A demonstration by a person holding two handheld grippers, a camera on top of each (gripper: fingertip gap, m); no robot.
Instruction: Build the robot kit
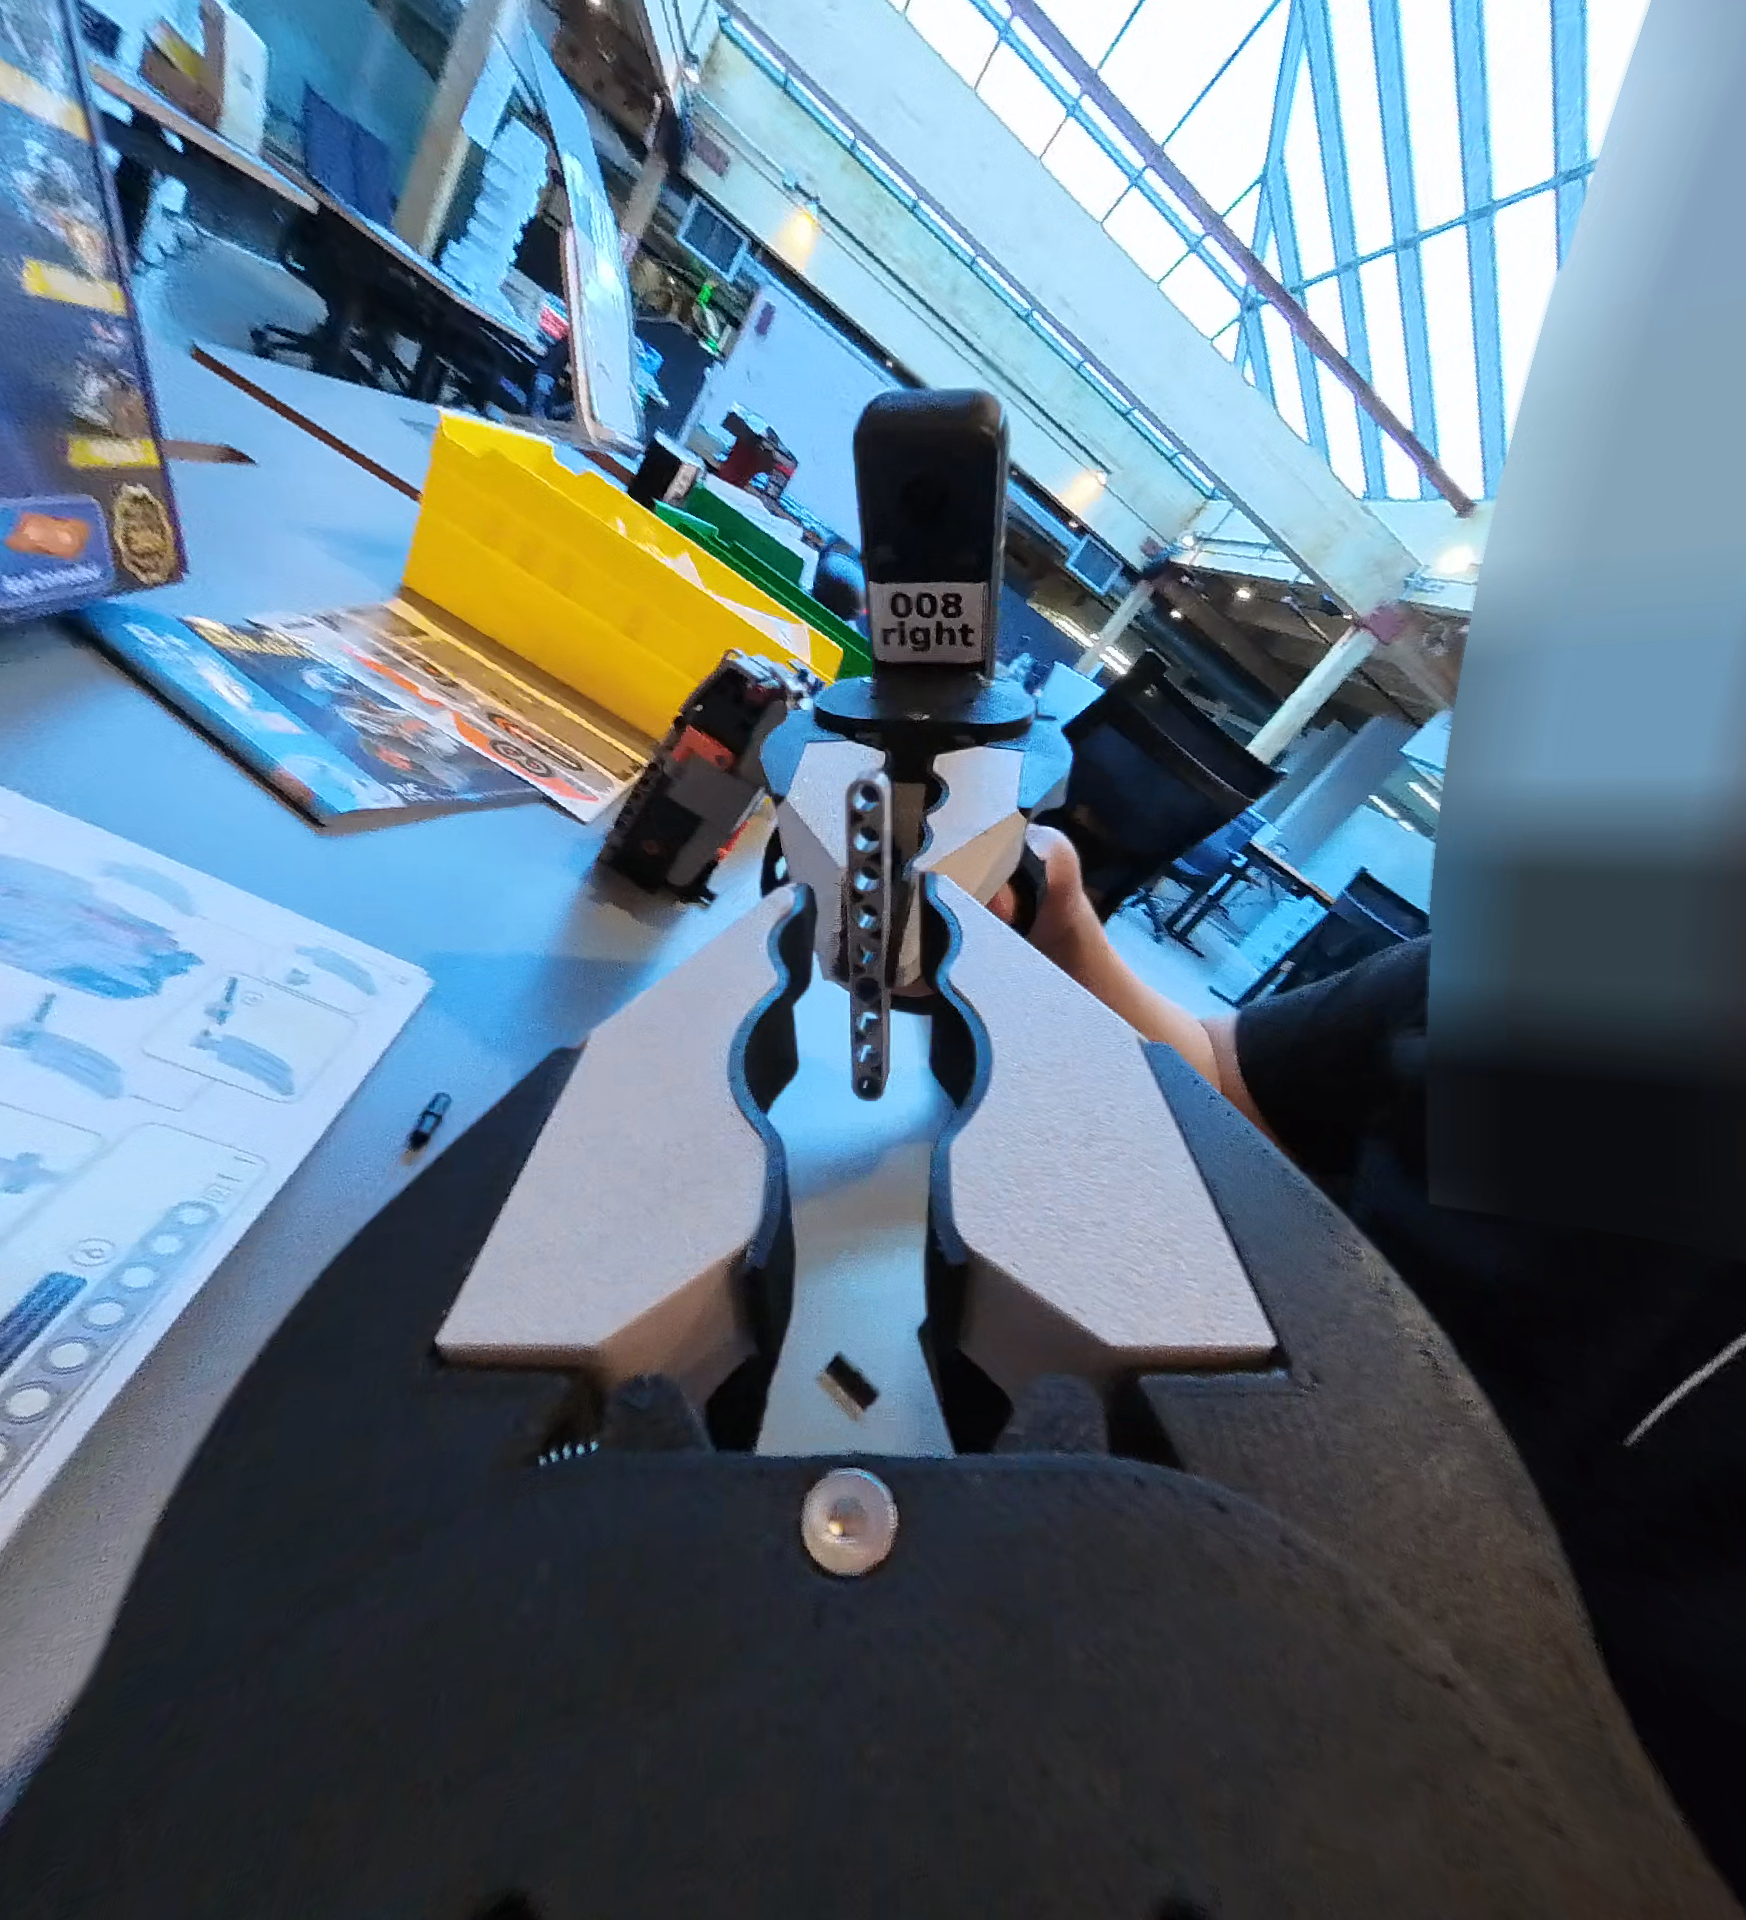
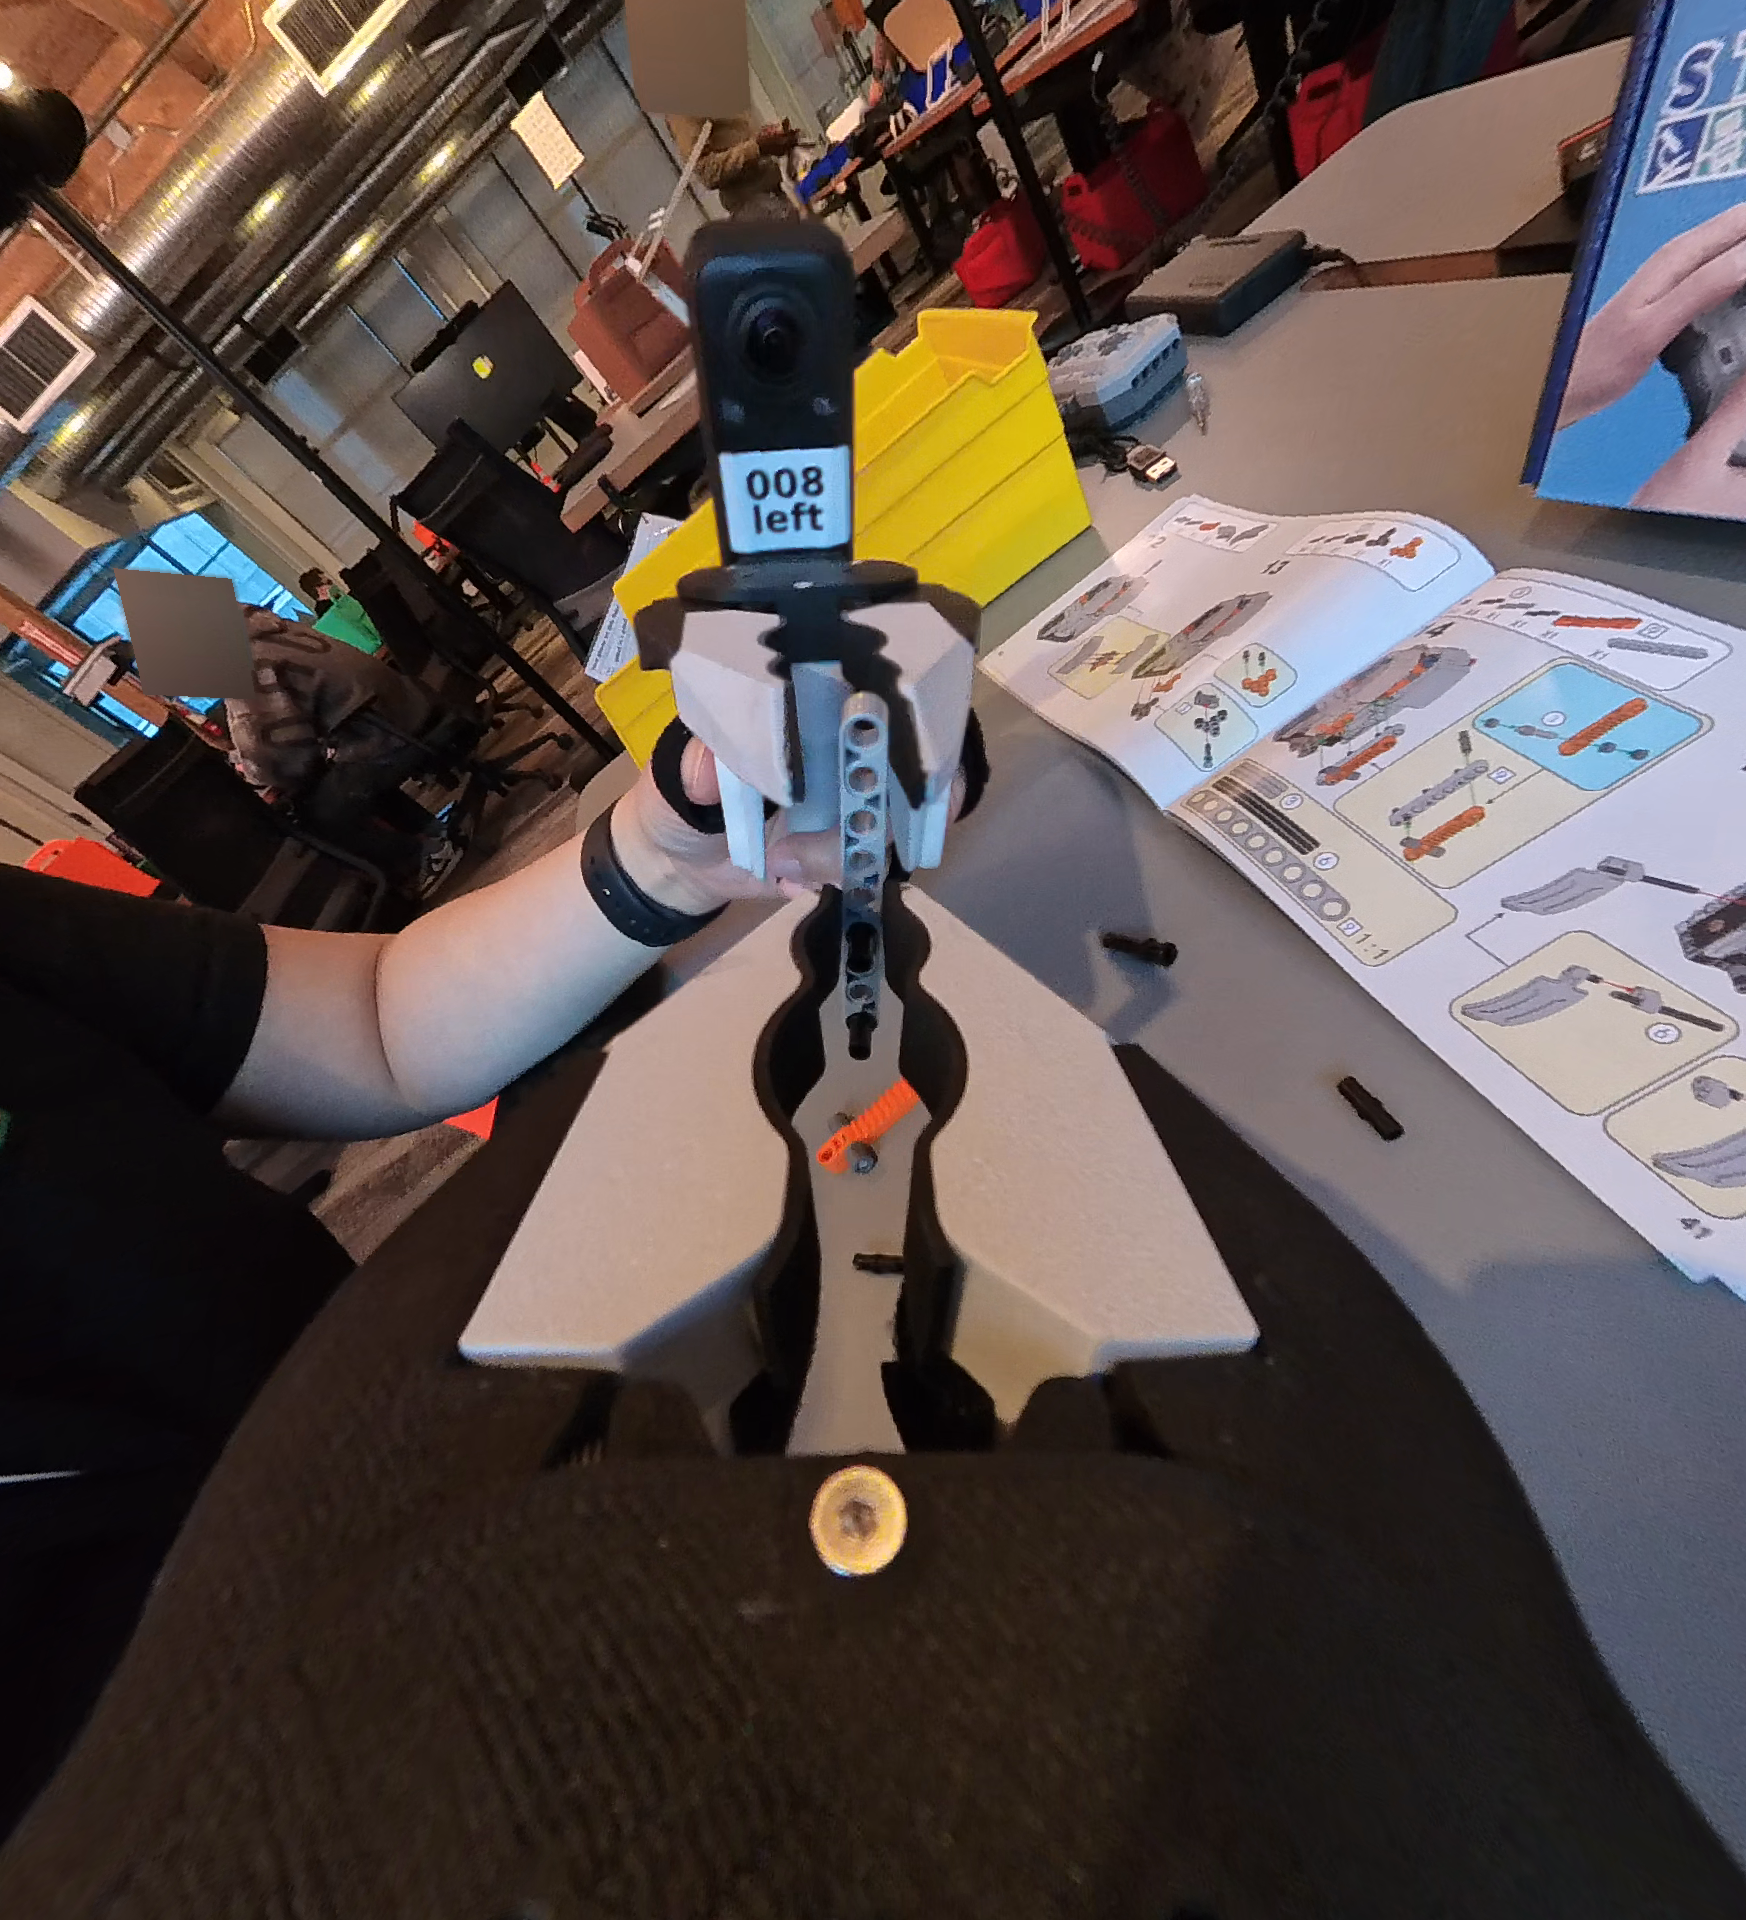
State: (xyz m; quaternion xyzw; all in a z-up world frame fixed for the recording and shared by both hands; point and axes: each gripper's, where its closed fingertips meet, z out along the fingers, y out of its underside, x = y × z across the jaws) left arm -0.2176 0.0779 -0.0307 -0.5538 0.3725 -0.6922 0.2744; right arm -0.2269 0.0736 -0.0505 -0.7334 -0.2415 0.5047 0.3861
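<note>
Grippers face each other tip to tip above the grey table [image 2: 1264,1091]. Grey holed beam [image 1: 867,935] stands upright between them; right gripper [image 2: 856,914] pinches it at the fingertips, black pin at beam's lower end. Left gripper [image 1: 864,914] has fingertips either side of the beam, contact unclear, can't tell if clamped. Orange piece [image 2: 864,1124], loose black pins [image 2: 1141,948] and instruction booklet [image 2: 1471,831] on table; yellow bin [image 1: 578,592] behind.

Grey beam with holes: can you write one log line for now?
left gripper: open, around grey beam | right gripper: shut on grey beam | table: instruction booklet
</note>
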